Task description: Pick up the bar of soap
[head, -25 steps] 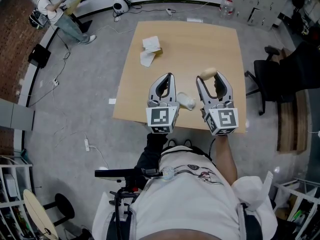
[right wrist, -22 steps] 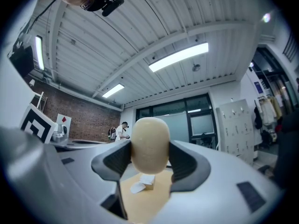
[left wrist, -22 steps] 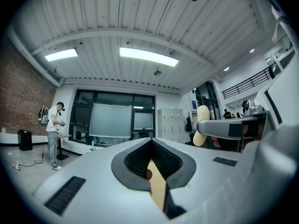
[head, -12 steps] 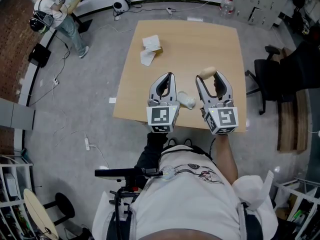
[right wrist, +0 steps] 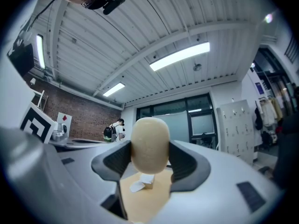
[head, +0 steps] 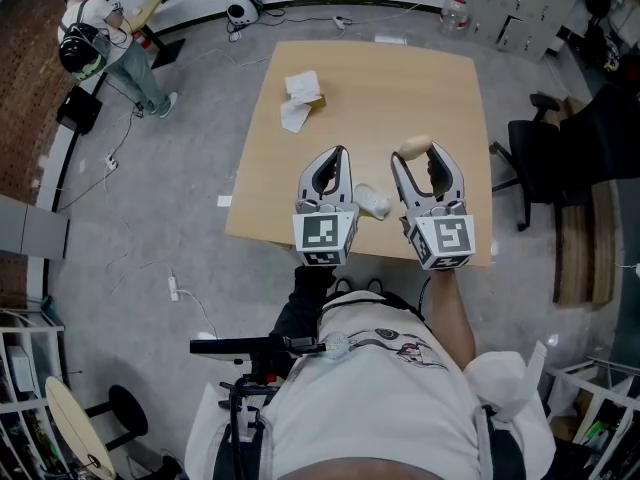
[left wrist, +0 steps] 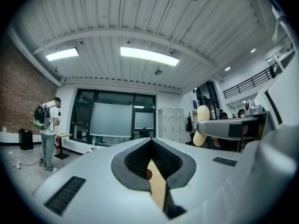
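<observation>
**A:** Anything in the right gripper [right wrist: 149,154]?

**B:** Clamped on the bar of soap [right wrist: 149,139], cream and oval. Pinched at its lower end between the two dark pads [right wrist: 113,162], the jaws parted only by the soap's width. Held upright, poking out past the tips.

**A:** And from the head view?

**B:** Same grip, with the soap at the tip of the right gripper. Held up over the right side of the wooden table [head: 400,78].

**A:** Left gripper [left wrist: 151,142]?

**B:** Closed tip to tip on nothing, only a strip of tabletop showing through the gap behind the tips. Hovers level with the right one, just beside it. A small white lump [head: 372,203] on the table between the two.

**A:** Any writing to read?

**B:** Only black-and-white square markers on the cube [head: 324,236] at the back of each gripper. Crumpled white paper [head: 298,103] farther off on the table's left side, any print too small to make out.
</observation>
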The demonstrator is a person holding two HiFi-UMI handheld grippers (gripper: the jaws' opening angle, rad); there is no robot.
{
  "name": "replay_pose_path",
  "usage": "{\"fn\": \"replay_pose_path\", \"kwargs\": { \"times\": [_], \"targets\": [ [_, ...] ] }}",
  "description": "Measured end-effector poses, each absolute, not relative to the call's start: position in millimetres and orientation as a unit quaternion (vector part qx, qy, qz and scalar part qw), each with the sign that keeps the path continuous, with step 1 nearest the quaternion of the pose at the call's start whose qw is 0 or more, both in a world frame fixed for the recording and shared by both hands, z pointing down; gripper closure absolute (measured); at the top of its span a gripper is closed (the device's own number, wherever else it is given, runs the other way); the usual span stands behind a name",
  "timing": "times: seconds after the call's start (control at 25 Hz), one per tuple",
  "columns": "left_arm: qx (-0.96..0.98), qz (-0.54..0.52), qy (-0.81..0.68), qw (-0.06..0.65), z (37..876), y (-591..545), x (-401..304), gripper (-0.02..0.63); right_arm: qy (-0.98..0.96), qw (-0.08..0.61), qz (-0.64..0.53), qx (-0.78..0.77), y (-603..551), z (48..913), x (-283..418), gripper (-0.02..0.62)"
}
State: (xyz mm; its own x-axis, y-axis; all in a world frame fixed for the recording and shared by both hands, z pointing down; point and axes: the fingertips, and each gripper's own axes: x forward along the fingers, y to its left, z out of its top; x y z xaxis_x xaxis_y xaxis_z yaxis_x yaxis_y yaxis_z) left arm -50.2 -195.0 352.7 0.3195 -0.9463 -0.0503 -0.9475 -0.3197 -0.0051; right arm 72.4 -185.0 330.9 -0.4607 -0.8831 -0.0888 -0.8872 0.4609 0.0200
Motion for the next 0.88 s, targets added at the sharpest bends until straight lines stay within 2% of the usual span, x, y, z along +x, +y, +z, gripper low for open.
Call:
{"fn": "replay_pose_path", "kwargs": {
  "times": [0.88],
  "targets": [
    [-0.813, 0.018, 0.581, 0.014, 357.0, -198.5, -48.7, 0.606, 0.858, 0.029, 0.032, -0.512, -186.3, 334.3, 69.5, 0.333]
  ]
}}
